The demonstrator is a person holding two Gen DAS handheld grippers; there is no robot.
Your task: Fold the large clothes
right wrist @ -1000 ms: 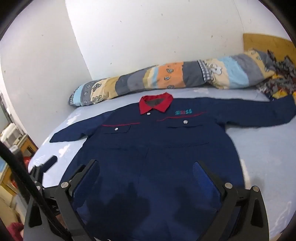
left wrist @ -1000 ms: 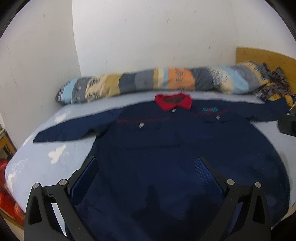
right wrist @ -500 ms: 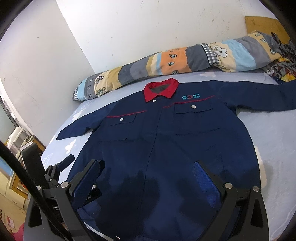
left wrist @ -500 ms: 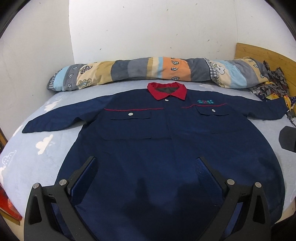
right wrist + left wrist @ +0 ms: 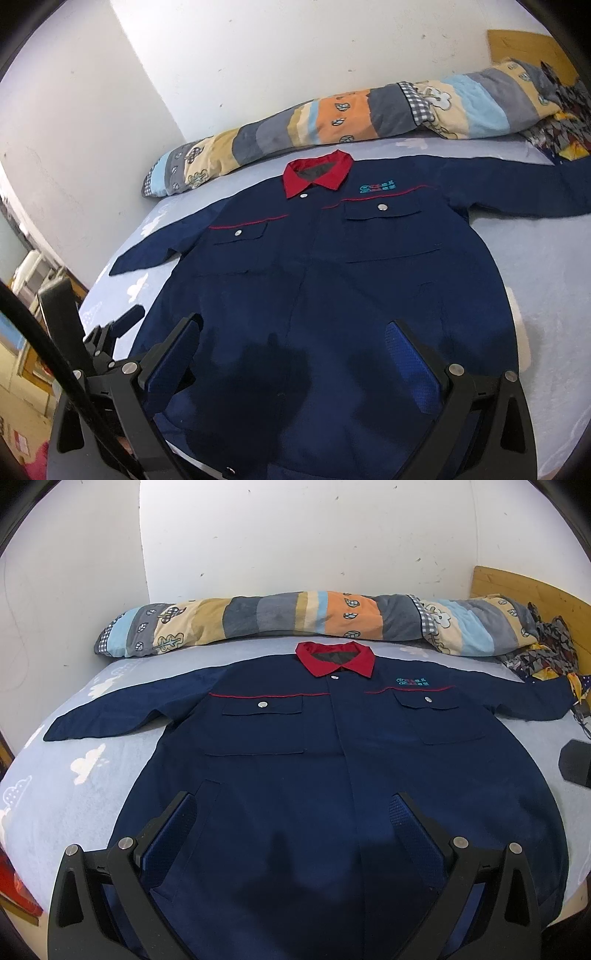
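Observation:
A large navy work jacket with a red collar lies spread flat, front up, on the bed, both sleeves stretched out sideways. In the right wrist view the same jacket fills the middle. My left gripper hovers open above the jacket's lower hem, nothing between its blue pads. My right gripper is also open above the lower front of the jacket. The left gripper's body shows at the left of the right wrist view.
A long patchwork bolster lies along the wall behind the collar. A patterned cloth heap sits by the wooden headboard at right. The light blue cloud-print sheet shows around the jacket. Furniture stands off the bed's left edge.
Both views have risen and steadied over the jacket; the right view has tilted and drawn nearer. The jacket has not moved, and both grippers stay open.

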